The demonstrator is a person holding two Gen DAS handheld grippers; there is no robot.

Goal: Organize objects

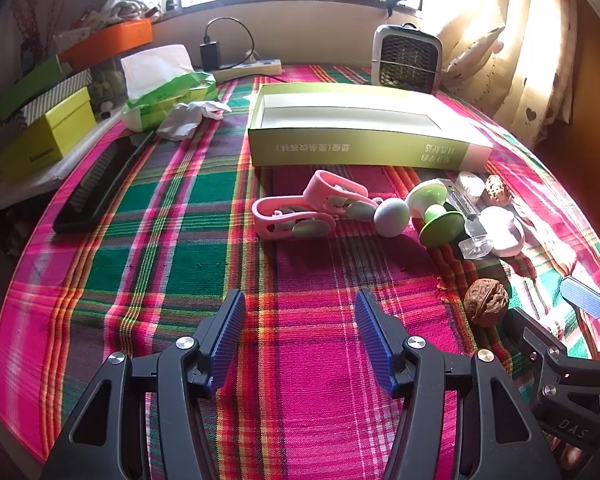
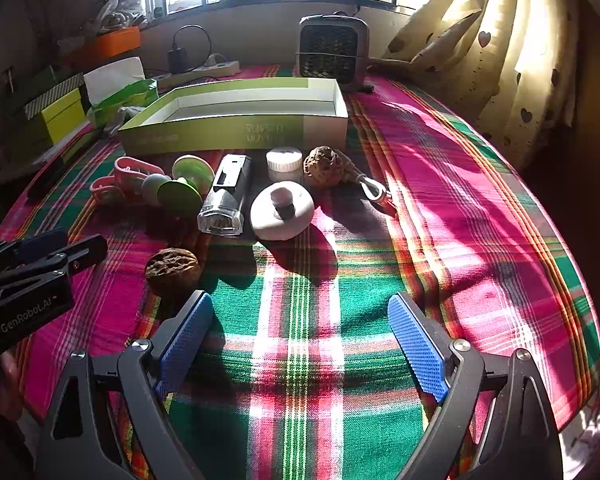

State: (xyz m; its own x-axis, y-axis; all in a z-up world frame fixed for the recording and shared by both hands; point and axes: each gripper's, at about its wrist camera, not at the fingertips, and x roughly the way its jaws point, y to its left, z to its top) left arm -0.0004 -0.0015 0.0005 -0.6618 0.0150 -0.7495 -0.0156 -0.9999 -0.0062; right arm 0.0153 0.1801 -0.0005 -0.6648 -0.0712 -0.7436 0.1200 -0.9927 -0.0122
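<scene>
An open green box (image 1: 360, 148) (image 2: 228, 136) lies on the plaid cloth. In front of it lie two pink clips (image 1: 296, 216) (image 2: 124, 178), a green double-disc toy (image 1: 436, 212) (image 2: 186, 186), a clear-and-black flashlight (image 2: 226, 196), a white round piece (image 2: 282, 210) (image 1: 502, 230), a small white jar (image 2: 285, 164) and a rough nut (image 2: 325, 166). A walnut (image 1: 486, 300) (image 2: 172, 270) lies nearest. My left gripper (image 1: 300, 332) is open and empty, left of the walnut. My right gripper (image 2: 300, 336) is open and empty, right of the walnut.
A small heater (image 1: 408, 60) (image 2: 332, 50) stands behind the box. A tissue pack (image 1: 168, 92), a black comb (image 1: 100, 188), stacked boxes (image 1: 48, 132) and a power strip (image 1: 248, 68) sit at the left and back. A curtain (image 2: 500, 60) hangs on the right.
</scene>
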